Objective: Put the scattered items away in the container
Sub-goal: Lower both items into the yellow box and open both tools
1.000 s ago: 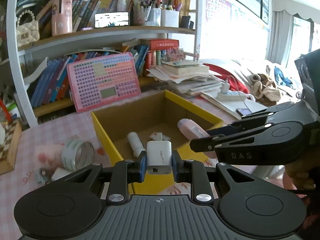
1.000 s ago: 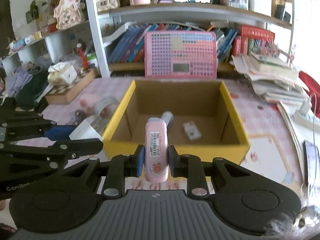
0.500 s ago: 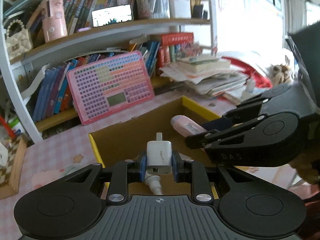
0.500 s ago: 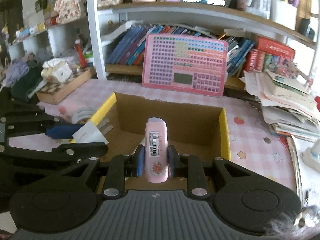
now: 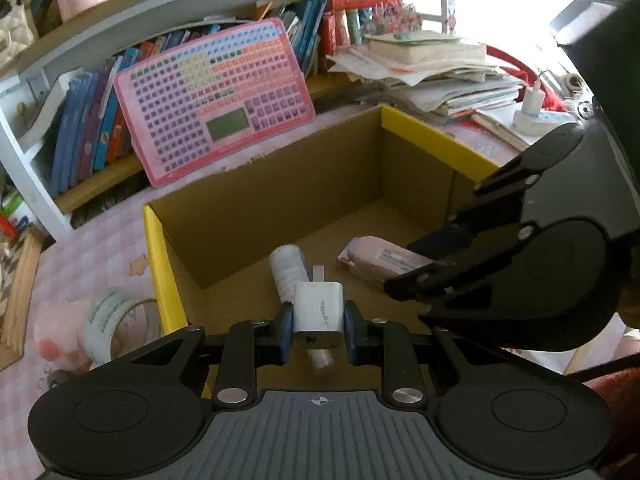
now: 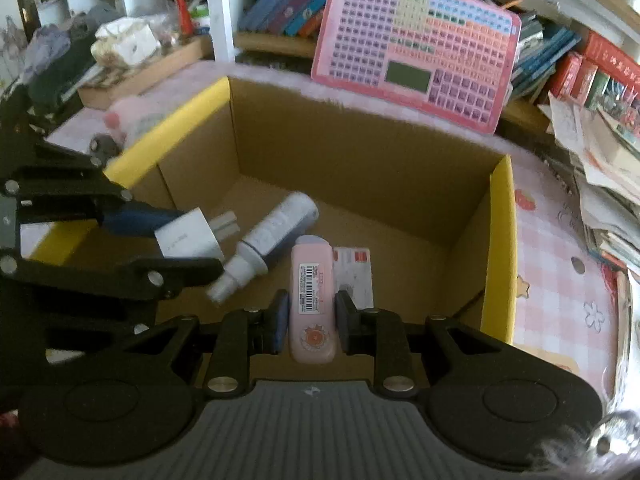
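The left claw (image 5: 319,326) was clamped on a white charger plug (image 5: 319,312), prongs pointing toward twelve o'clock, held over the open cardboard box (image 5: 256,196) with yellow rims. The right claw (image 6: 311,314) gripped a pink tube (image 6: 313,296) lengthwise, its far end toward twelve o'clock, also above the box interior. On the box floor lay a white spray bottle (image 6: 272,236), at ten o'clock of the pink tube, and a small white-and-red packet (image 6: 356,268) just beyond the right claw at one o'clock. A tape roll (image 5: 116,320) lay on the pink bench (image 5: 80,248) outside the box, at nine o'clock of the left claw.
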`<state>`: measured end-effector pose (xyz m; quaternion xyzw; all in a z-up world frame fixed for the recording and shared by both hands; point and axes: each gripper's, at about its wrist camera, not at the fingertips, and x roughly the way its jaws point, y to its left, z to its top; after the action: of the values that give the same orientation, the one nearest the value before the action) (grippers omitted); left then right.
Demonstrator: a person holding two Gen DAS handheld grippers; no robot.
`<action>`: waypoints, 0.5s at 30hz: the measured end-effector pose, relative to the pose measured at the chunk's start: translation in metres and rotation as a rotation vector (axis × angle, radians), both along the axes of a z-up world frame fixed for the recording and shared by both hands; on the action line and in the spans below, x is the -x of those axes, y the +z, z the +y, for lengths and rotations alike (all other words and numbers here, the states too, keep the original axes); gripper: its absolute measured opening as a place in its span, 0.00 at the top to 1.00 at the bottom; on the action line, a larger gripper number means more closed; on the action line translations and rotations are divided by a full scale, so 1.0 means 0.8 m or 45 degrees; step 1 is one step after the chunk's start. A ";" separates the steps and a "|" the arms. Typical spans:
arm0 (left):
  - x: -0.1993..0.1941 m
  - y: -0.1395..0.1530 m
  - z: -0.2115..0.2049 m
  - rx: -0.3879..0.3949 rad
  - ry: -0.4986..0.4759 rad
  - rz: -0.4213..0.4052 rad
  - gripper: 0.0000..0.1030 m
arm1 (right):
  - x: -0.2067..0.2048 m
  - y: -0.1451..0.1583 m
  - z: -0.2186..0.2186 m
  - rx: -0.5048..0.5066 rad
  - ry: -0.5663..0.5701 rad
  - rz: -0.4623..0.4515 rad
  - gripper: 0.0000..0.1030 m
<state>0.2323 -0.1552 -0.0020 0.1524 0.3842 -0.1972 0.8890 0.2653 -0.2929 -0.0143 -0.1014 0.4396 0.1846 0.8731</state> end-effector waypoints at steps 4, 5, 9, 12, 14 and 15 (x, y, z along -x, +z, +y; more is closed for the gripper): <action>-0.003 -0.004 0.004 0.015 0.027 0.028 0.77 | -0.001 -0.010 0.000 -0.009 0.007 0.047 0.78; -0.004 -0.004 0.005 0.018 0.029 0.031 0.77 | -0.002 -0.010 0.000 -0.011 0.007 0.049 0.78; 0.000 -0.003 0.006 0.019 0.038 0.021 0.76 | 0.000 -0.010 -0.003 -0.028 -0.007 0.047 0.77; 0.003 0.002 0.006 0.030 0.045 -0.011 0.73 | 0.002 -0.006 -0.007 -0.051 -0.023 0.036 0.72; 0.006 0.007 0.006 0.041 0.057 -0.033 0.70 | 0.004 -0.002 -0.010 -0.064 -0.038 0.014 0.68; 0.009 0.011 0.007 0.044 0.067 -0.052 0.69 | 0.006 0.001 -0.012 -0.071 -0.046 0.000 0.65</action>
<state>0.2249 -0.1496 0.0064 0.1307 0.3665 -0.1773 0.9040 0.2603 -0.3026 -0.0135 -0.0690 0.4359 0.1812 0.8789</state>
